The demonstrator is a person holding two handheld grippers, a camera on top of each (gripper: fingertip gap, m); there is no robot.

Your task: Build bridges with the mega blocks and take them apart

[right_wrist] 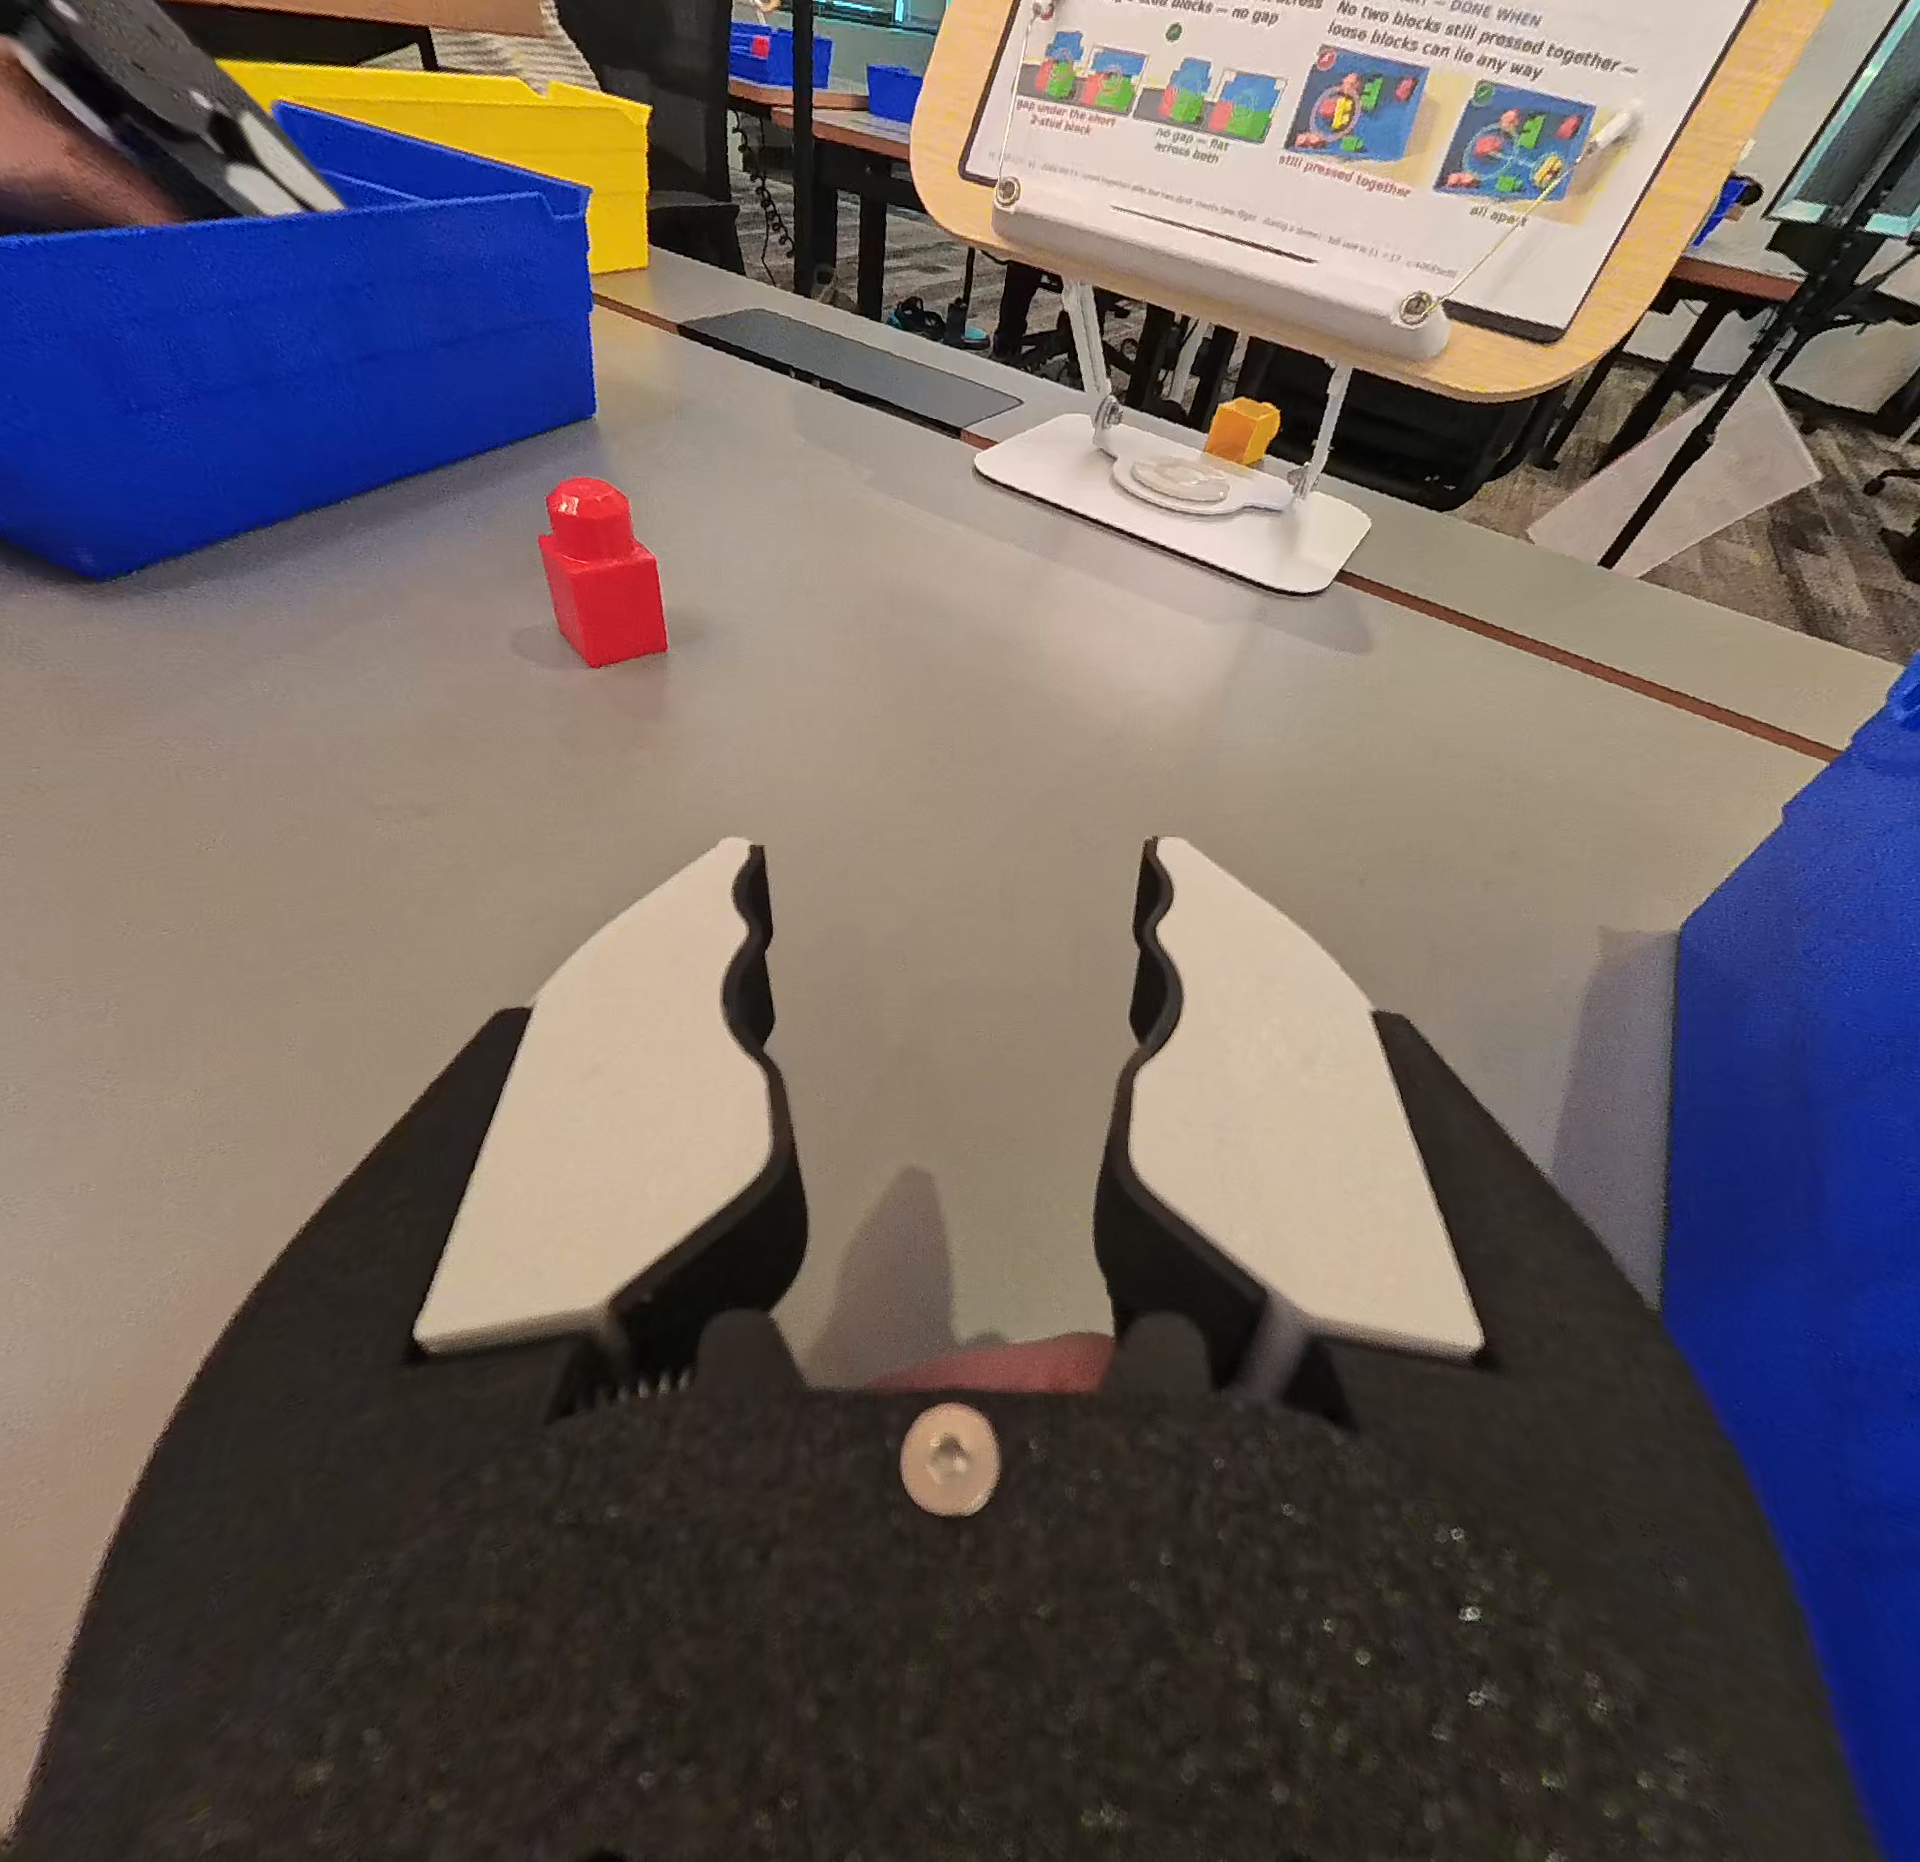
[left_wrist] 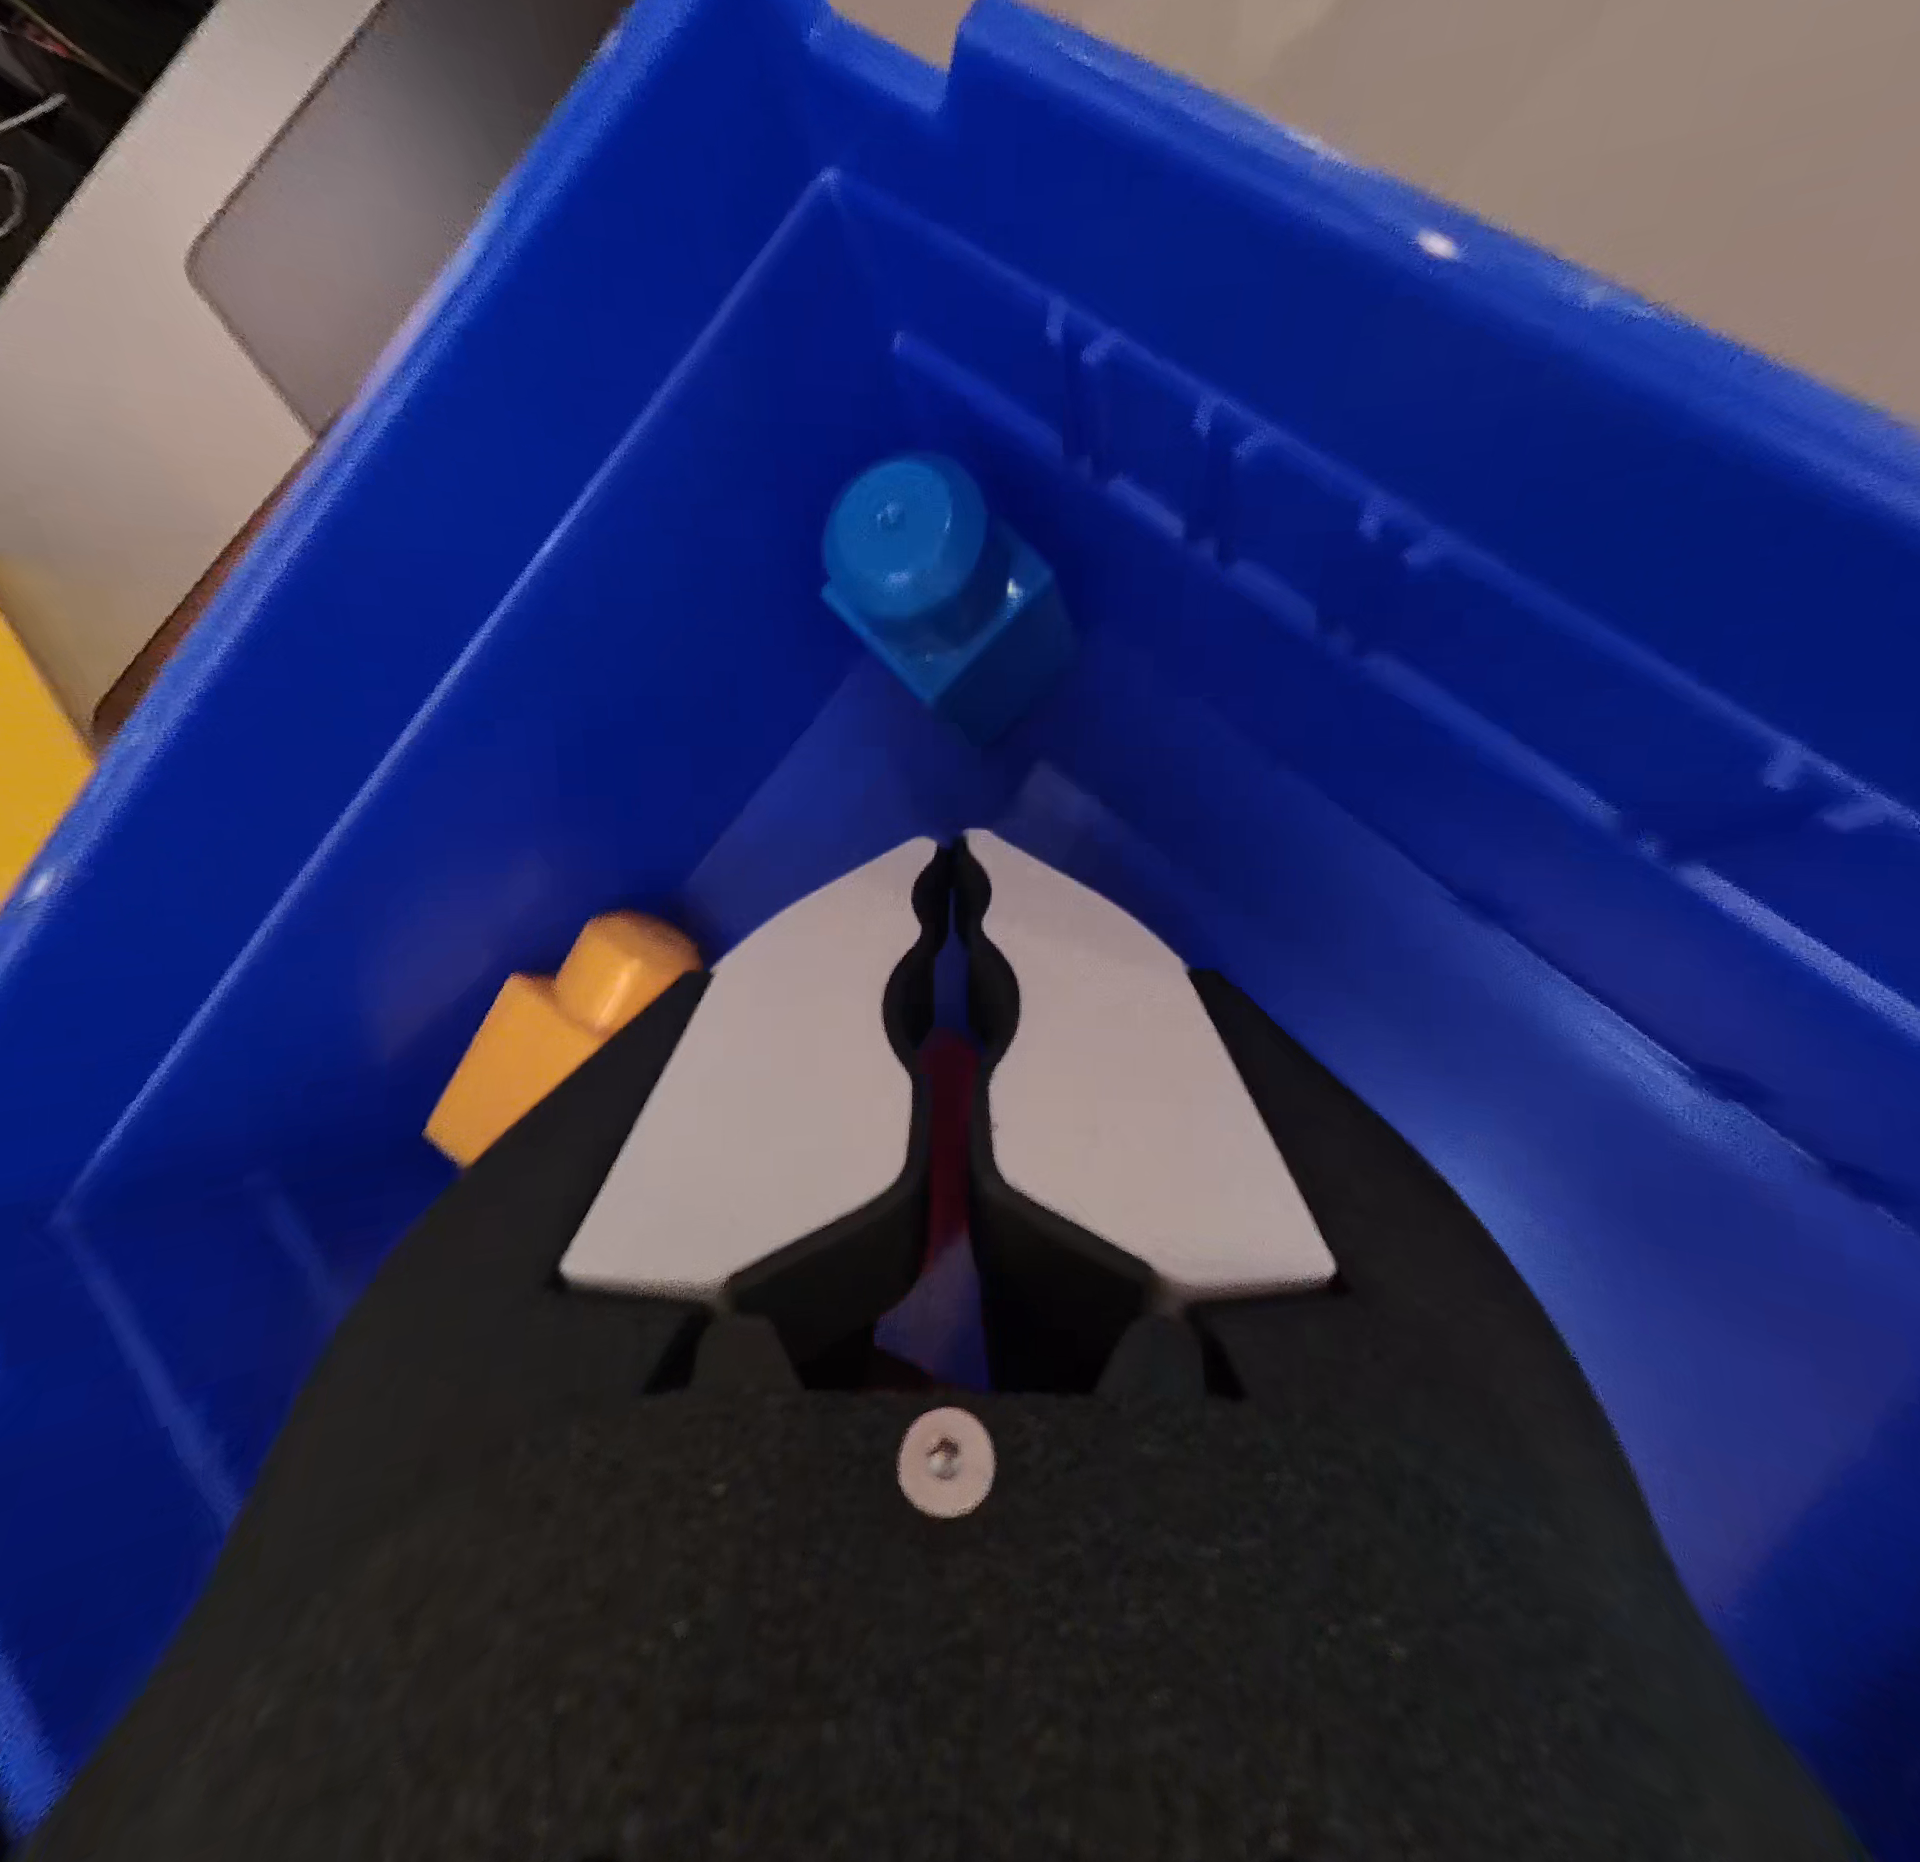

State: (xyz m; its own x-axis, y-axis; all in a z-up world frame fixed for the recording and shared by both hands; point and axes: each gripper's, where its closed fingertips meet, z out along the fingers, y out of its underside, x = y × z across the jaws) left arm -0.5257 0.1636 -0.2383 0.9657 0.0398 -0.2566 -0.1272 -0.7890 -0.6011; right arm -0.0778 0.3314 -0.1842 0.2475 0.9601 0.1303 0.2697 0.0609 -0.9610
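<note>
My left gripper (left_wrist: 954,856) is shut inside a blue bin (left_wrist: 416,669), its fingertips together with nothing between the pads. A sliver of red shows through the slot farther back between the fingers; I cannot tell what it is. A blue one-stud block (left_wrist: 935,586) lies in the bin's corner ahead of the tips. An orange block (left_wrist: 561,1033) lies beside the left finger. My right gripper (right_wrist: 951,856) is open and empty above the grey table (right_wrist: 1039,721). A red one-stud block (right_wrist: 603,576) stands upright on the table, ahead and to the left. The left gripper's body (right_wrist: 156,98) reaches into the blue bin (right_wrist: 260,358).
A yellow bin (right_wrist: 520,139) stands behind the blue one. An instruction sheet on a stand (right_wrist: 1299,150) is at the back right, with an orange block (right_wrist: 1242,430) on its base. Another blue bin (right_wrist: 1808,1085) is close on the right. A dark panel (right_wrist: 852,368) is set in the table. Tip to tip, the grippers are about 50 cm apart. The blue one-stud block (left_wrist: 935,586) lies some 4 cm from my left tips, 45 cm from my right tips.
</note>
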